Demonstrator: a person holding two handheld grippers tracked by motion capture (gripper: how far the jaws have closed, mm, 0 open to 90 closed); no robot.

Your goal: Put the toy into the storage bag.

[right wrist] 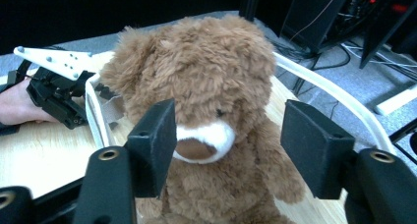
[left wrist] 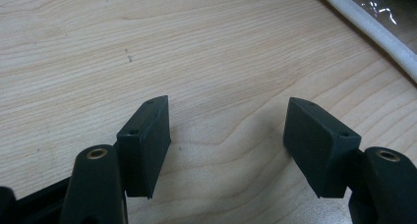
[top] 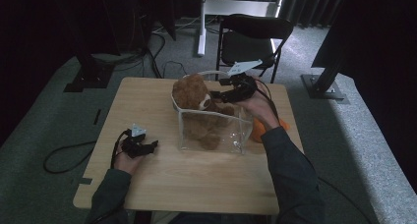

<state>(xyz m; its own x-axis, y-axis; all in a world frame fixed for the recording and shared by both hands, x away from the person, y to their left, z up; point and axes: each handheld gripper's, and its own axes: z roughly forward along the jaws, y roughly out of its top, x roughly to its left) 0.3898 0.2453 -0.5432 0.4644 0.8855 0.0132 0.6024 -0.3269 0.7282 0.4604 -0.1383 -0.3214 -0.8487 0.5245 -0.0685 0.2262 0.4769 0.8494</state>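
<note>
**Teddy bear sits in a clear bag, right gripper at its head**

High view: a brown teddy bear [top: 193, 97] sits upright inside a clear plastic bag [top: 231, 135] with a white rim, which stands on the far middle of the wooden table [top: 196, 180]. The bear's head rises above the bag's rim. The right gripper [top: 220, 96] comes in from the right, level with the bear's head, its tips just beside the muzzle; the person's right hand [top: 258, 107] holds it above the bag's right edge. Something orange [top: 259, 130] lies on the table behind the bag's right side, partly hidden by the sleeve. The left gripper [top: 150, 146] rests low at the table's near left, well apart from the bag, held in the left hand [top: 128, 160]. A black folding chair [top: 253, 35] stands beyond the table's far edge.

Left gripper view: the left gripper's two fingers [left wrist: 147, 143] stand wide apart over bare table wood, with nothing between them. The bag's white rim [left wrist: 373, 30] crosses the upper right corner.

Right gripper view: the right gripper's fingers [right wrist: 314, 145] stand apart on either side of the bear's face [right wrist: 201, 101]. The left finger overlaps the cheek beside the white muzzle, the right finger is off the plush with a gap showing, so the bear lies between them unclamped. The bag's rim curves round behind the bear. The left gripper, with its grey three-cornered plate [right wrist: 54, 61], shows farther off at the left, on the table.
</note>
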